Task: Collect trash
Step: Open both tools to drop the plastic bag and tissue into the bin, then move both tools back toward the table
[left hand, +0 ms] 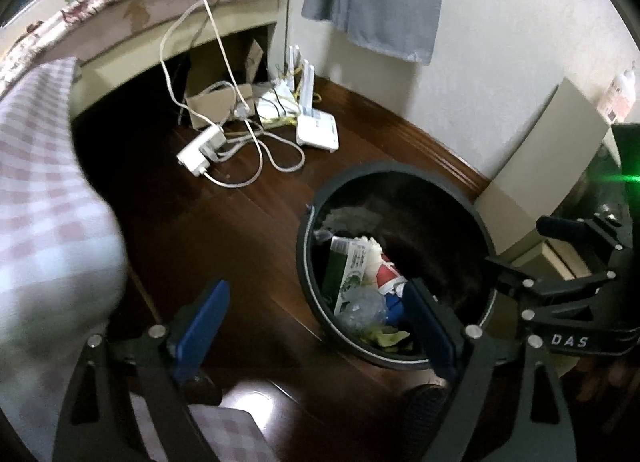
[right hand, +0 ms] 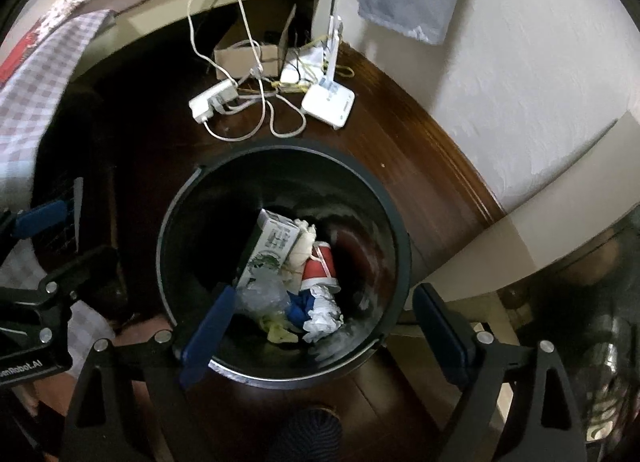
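A round black bin (right hand: 280,148) stands on the dark wood floor. Inside lie a green and white carton (right hand: 272,246), a red paper cup (right hand: 318,268), crumpled white paper (right hand: 324,312), clear plastic (right hand: 260,296) and yellowish scraps. My right gripper (right hand: 324,336) hangs open above the bin's mouth with nothing between its blue pads (right hand: 208,334). My left gripper (left hand: 316,330) is open too and empty, over the bin's (left hand: 400,174) left rim and the floor beside it. The carton (left hand: 348,266) and cup (left hand: 386,274) show there too. Each gripper shows at the edge of the other view.
Beyond the bin lie a white power strip (right hand: 212,102), a router (right hand: 328,104), looping cables and a cardboard box (right hand: 248,54) under a bed. A checked cloth (left hand: 48,202) hangs at the left. A beige cabinet (left hand: 552,154) and a wall stand at the right.
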Tool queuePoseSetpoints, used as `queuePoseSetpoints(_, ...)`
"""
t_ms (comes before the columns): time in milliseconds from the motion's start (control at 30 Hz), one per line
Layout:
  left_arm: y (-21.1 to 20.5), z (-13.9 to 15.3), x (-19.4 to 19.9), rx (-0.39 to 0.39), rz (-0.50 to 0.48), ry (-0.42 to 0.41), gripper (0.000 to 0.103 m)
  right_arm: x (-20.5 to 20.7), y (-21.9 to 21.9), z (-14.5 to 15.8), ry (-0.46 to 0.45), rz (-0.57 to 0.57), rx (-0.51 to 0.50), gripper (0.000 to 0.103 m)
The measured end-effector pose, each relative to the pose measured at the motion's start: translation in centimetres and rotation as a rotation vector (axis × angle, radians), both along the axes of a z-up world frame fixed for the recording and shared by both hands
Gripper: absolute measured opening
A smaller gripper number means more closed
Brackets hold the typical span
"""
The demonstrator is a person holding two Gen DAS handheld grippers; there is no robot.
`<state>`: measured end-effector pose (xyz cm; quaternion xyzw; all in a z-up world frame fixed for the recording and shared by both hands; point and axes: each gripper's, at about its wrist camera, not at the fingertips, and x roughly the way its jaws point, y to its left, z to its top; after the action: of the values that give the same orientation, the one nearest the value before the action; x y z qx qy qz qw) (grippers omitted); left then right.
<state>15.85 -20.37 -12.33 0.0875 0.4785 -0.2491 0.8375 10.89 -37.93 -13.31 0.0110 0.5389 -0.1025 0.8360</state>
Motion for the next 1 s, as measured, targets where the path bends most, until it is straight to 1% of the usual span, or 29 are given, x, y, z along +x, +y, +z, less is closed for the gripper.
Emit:
queuePoseSetpoints(167,1.9,3.2,-1.0,-0.016,0.052,-0.073,0.090,-0.3,1.0,3.2,-0.082,0.010,-0.002,0.092)
queuePoseSetpoints(333,3.8,6.5,-1.7,-0.056,0.102,-0.139,0.090,-0.1,2.1,6.7,-0.161,0.000,-0.013,0.092)
queuePoseSetpoints(433,5.2,8.3,-2.1,-0.069,0.131,-0.181,0.090,-0.2,2.9,8.9,-0.219,-0.006,0.015,0.092)
queuePoseSetpoints(533,7.3,9.9,-2.4,-0.092,0.175,-0.212,0.090,-0.1,4.5,11.0,-0.272,0.026,0.021,0.092)
queuePoseSetpoints(633,9.1,10.7,-2.5,-0.108,0.219,-0.231,0.090,0.2,6.8,12.7,-0.317,0.081,0.016,0.092)
queuePoseSetpoints(800,13.0,11.3,-2.4,-0.089,0.313,-0.272,0.089,1.4,10.9,14.2,-0.360,0.171,0.039,0.092)
queuePoseSetpoints(1000,19.9,11.6,-2.7,-0.064,0.461,-0.306,0.090,3.0,16.9,15.4,-0.392,0.301,0.072,0.092)
